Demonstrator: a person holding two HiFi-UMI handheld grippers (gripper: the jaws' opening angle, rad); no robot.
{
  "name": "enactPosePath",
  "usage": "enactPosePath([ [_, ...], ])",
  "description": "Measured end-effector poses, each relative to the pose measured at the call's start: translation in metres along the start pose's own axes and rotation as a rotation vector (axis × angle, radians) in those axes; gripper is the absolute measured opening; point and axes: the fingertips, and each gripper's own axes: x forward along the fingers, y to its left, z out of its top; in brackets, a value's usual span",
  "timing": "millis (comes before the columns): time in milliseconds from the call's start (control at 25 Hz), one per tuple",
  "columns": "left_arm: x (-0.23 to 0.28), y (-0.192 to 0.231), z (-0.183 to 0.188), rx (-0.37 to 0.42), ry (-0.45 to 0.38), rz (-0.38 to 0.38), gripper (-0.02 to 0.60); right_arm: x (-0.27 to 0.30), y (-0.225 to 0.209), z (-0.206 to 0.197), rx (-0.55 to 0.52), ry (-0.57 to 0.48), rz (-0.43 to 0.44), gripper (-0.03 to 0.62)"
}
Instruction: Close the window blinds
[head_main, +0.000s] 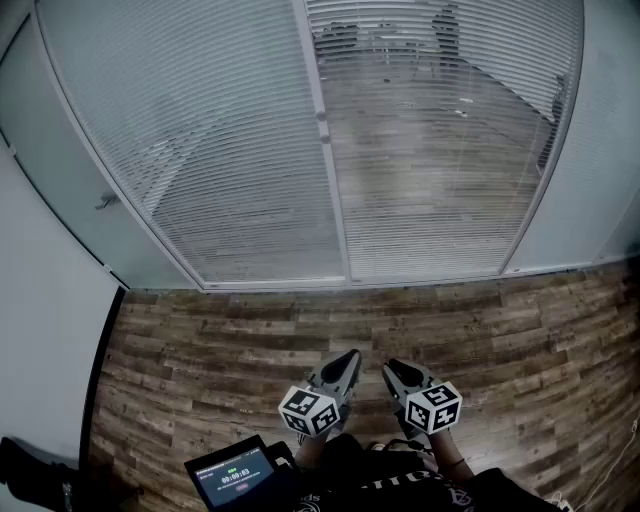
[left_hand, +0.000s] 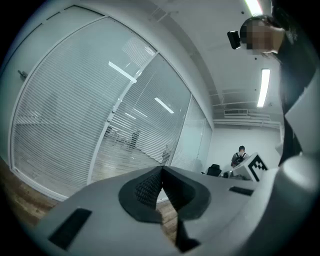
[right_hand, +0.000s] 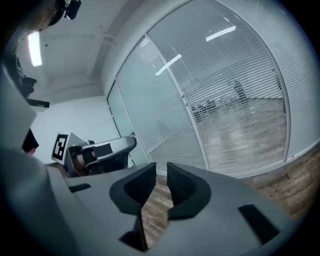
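Head view: slatted window blinds (head_main: 230, 150) above wood-plank floor (head_main: 250, 340); left claw (head_main: 350, 357) pressed together, right claw (head_main: 393, 366) spread.

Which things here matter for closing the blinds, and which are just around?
Job: right-pane blinds, slats open, room visible through; left-pane blinds, look closed; left gripper, jaws shut; right gripper, jaws apart, empty.
Just around: screen device; handle on the side panel; wood floor.

Open floor (head_main: 300, 325) before blinds (head_main: 210, 150)
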Motion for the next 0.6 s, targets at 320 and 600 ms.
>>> enactPosePath([
  [320, 0.019, 0.018, 0.001, 0.003, 0.008, 0.060, 0.005, 0.001, -0.034, 0.011, 0.027, -0.015, -0.010, 0.078],
  [600, 0.050, 0.074, 0.012, 0.023, 0.016, 0.063, 0.005, 0.045, -0.060, 0.034, 0.006, -0.031, -0.036, 0.078],
])
